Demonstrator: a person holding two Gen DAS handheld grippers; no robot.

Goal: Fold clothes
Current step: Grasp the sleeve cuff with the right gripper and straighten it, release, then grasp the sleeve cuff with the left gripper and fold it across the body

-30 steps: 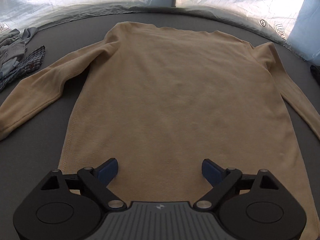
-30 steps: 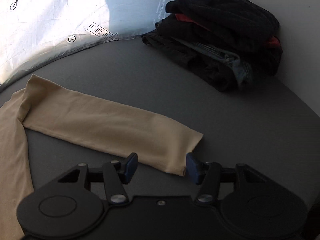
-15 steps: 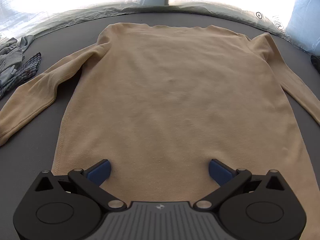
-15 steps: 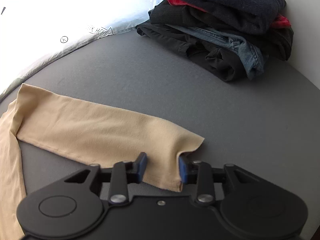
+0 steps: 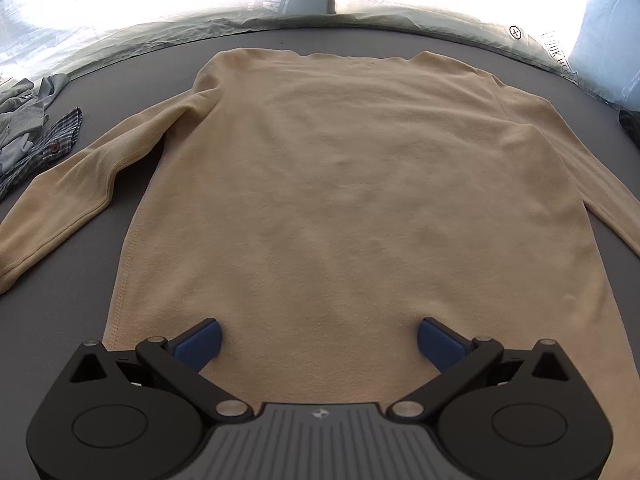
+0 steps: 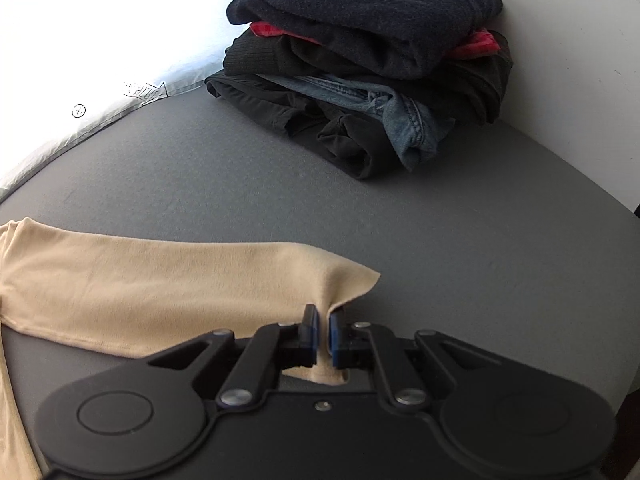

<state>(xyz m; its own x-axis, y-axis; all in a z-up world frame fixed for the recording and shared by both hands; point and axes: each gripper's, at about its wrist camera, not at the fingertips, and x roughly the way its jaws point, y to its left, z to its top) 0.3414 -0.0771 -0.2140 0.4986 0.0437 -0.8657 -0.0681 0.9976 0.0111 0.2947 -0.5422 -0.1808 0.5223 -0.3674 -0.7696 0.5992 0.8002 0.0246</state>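
Grey table (image 6: 440, 232): right gripper (image 6: 323, 330) has just pinched the sleeve (image 6: 160, 296) cuff at 6 o'clock — fold can start; left gripper (image 5: 318, 340) wide over the shirt (image 5: 360, 200).

backlit, far edge blown out | fisheye-bent edges, dark corners | sharp

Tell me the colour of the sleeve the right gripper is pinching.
Tan, a plain beige with no pattern. The sleeve shows best in the right wrist view, pinched in the right gripper.
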